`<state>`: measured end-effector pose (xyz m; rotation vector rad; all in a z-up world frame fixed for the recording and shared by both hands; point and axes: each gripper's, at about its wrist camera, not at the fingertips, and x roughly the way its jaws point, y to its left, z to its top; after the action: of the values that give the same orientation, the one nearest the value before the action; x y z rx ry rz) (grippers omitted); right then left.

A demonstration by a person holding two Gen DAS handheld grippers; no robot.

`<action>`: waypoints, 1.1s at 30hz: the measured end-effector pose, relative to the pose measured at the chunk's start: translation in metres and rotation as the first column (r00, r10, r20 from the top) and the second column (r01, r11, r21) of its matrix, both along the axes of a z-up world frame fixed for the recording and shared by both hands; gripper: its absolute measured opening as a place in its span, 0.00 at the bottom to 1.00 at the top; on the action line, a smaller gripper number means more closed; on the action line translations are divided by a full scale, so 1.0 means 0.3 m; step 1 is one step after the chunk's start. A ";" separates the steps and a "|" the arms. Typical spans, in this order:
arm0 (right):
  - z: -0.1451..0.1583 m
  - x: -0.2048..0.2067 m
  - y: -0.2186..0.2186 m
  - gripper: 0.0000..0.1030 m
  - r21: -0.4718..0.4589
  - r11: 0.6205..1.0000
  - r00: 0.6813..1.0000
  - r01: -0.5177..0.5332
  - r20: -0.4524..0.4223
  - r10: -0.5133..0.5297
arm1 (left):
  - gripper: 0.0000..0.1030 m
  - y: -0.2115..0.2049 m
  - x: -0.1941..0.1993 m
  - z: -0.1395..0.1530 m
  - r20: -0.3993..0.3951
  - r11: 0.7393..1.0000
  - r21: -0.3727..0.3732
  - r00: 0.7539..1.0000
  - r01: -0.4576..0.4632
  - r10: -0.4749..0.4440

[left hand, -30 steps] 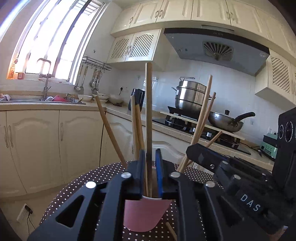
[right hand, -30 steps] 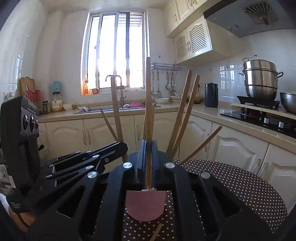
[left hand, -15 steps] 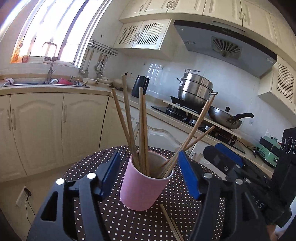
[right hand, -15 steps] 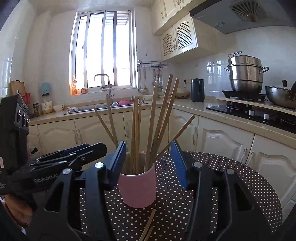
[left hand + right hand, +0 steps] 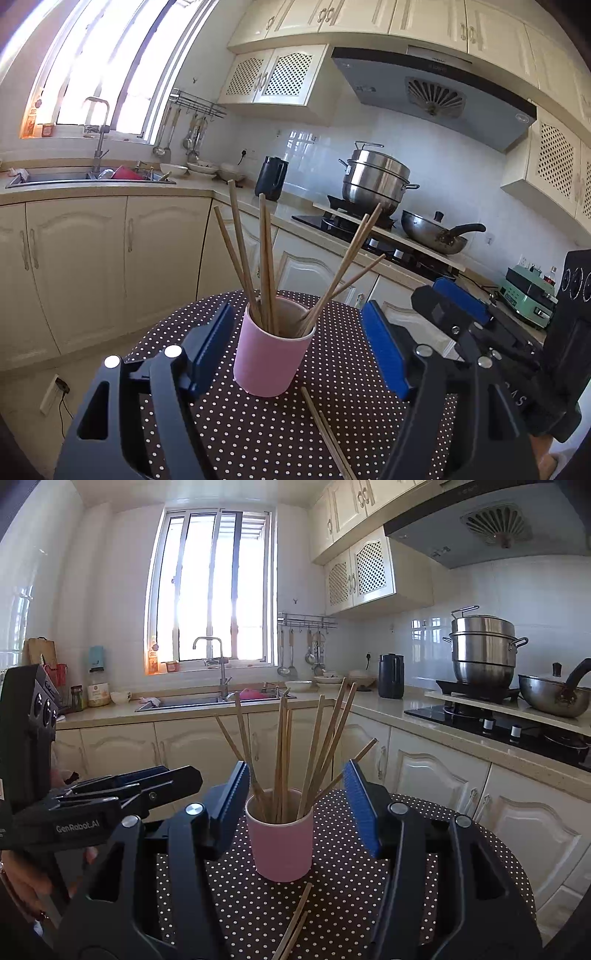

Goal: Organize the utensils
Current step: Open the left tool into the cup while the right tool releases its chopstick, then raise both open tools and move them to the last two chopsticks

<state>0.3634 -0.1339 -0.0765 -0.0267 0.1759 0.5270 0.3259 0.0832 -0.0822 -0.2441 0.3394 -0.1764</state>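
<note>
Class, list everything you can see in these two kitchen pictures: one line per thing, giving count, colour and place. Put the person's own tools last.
Cup: one, pink, upright on the table.
Chopsticks in cup: about eight, light wood, leaning outward.
Loose chopsticks: two, light wood, flat on the table in front of the cup.
Table: one, dark brown cloth with white dots.
Steamer pot: one, steel, on the stove.
Wok: one, steel with black handle, beside the steamer.
Kettle: one, dark, on the counter.
Tap: one, metal, below the window.
Left tongs: black with blue pads, open either side of the cup.
Right tongs: same colours, open.
</note>
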 end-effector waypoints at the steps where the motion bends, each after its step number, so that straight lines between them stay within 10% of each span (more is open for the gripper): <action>1: 0.002 -0.011 -0.005 0.52 -0.001 1.000 1.000 0.002 -0.004 -0.002 | 0.69 -0.008 -0.013 0.004 -0.004 1.000 0.016 1.000 0.002 -0.002; 15: -0.094 -0.093 -0.065 0.53 -0.081 0.996 0.986 0.027 -0.163 -0.040 | 0.72 -0.135 -0.086 -0.063 -0.191 0.988 0.137 0.981 0.072 -0.045; 33: -0.355 0.002 -0.172 0.58 -0.127 0.990 0.847 0.062 -0.518 -0.120 | 0.72 -0.260 0.051 -0.364 -0.591 0.973 0.178 0.807 0.147 -0.014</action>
<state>0.3639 -0.1856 -0.1831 0.0238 0.7412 0.4187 0.3413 0.0052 -0.1913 -0.0594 0.9880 -0.1431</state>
